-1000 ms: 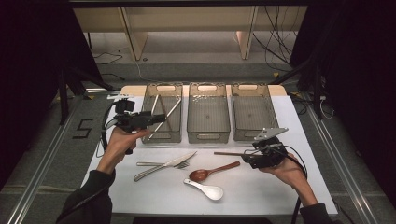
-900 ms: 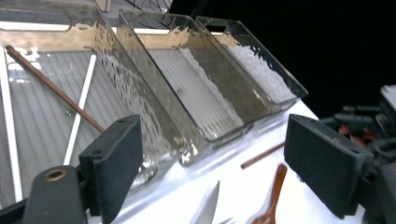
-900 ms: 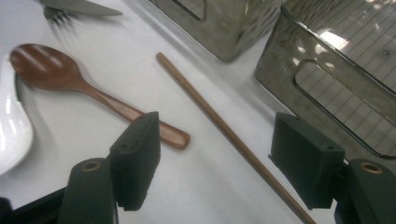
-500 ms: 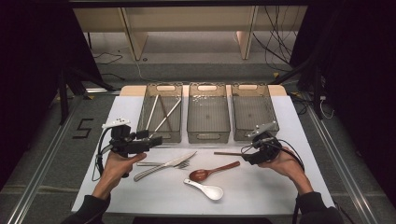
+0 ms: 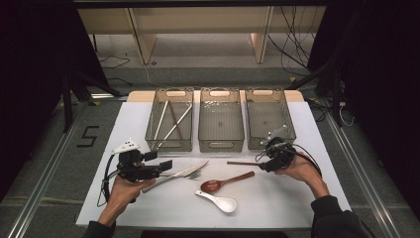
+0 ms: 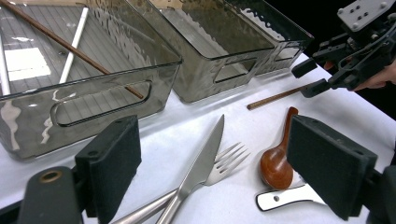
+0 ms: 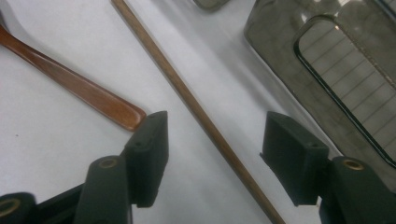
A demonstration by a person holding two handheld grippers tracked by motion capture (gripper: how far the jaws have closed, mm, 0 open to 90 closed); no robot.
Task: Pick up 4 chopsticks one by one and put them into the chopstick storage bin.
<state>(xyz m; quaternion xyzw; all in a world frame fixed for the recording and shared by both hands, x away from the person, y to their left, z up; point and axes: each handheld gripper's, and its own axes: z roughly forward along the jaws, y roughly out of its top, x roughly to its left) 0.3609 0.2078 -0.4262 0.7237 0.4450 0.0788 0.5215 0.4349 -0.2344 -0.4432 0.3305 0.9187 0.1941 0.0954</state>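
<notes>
**Ana:** What have you got nearest you?

**Me:** My left gripper sits low over the knife and fork, which lie crossed on the white table. Its jaws stand wide with nothing between them; I judge I'm lining up on the knife handle. Just beyond lie the white spoon and the brown wooden spoon.

**Ana:** And the right side?

**Me:** My right gripper straddles the brown chopstick, which lies flat on the table just in front of the right bin. The jaws have just been closing, about halfway in, with the stick between the pads but not yet pinched.

**Ana:** Why that one?

**Me:** Probably sorting. The left bin already holds chopsticks; the middle bin looks empty.
</notes>
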